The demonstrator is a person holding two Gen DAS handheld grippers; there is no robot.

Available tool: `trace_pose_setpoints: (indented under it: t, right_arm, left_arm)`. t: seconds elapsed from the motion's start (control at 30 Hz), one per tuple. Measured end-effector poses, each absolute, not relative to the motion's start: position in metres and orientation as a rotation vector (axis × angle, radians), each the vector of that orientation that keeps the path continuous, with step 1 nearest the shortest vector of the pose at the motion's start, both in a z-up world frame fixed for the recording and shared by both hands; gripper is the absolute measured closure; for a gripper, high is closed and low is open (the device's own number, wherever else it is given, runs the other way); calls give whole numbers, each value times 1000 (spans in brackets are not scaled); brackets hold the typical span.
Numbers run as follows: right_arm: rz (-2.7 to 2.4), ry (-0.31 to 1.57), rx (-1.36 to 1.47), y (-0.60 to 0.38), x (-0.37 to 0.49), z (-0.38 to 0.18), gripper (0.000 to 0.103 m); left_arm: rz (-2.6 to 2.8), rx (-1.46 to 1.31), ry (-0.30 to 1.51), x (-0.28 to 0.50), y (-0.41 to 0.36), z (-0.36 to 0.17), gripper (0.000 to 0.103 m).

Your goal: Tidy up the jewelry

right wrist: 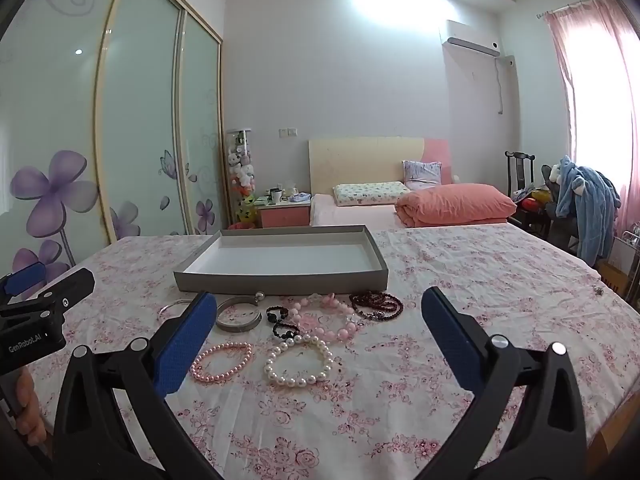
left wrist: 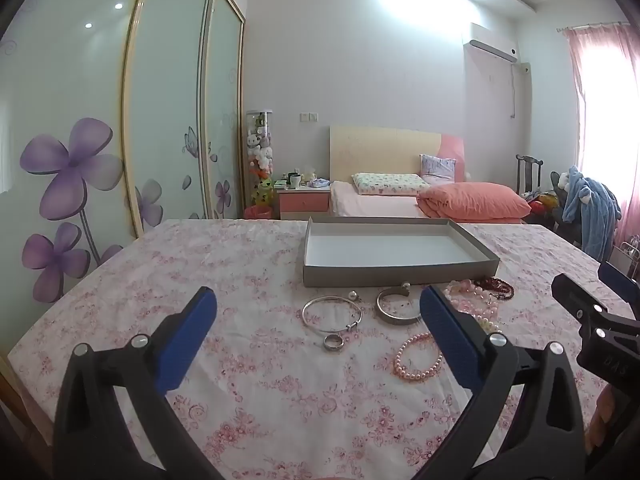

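Both my hand-held grippers, left (left wrist: 318, 314) and right (right wrist: 318, 314), hover spread wide and empty above the desk (right wrist: 480, 280); jewelry (right wrist: 304, 320) lies bunched before the tray (right wrist: 280, 276), probably awaiting sorting.

Bracelets (right wrist: 298, 362) on table (right wrist: 480, 280), before tray (right wrist: 280, 282).

Each gripper is built from glossy black plastic arms with triangular cut-outs. On the left gripper (left wrist: 318, 312) and the right gripper (right wrist: 319, 312), two round silver screw heads are set on each arm near the finger joint. The fingers (left wrist: 188, 334) are faced with textured blue pads (right wrist: 452, 336). White "GenRobot.AI" lettering is printed on the left gripper's black body. Bare skin is seen below it.
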State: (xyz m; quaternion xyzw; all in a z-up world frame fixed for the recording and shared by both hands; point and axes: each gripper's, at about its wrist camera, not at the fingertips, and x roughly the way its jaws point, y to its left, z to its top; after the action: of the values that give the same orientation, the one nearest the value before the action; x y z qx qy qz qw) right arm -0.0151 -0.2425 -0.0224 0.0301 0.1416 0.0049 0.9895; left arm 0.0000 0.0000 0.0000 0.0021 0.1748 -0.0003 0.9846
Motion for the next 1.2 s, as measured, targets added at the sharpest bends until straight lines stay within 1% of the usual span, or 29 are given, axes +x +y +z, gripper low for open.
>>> trace_pose_setpoints:
  t: [1.2]
  right_arm:
    - [10, 290, 62, -243, -14, -23, 2]
  left_arm:
    - [-3, -6, 365, -1, 2, 1, 4]
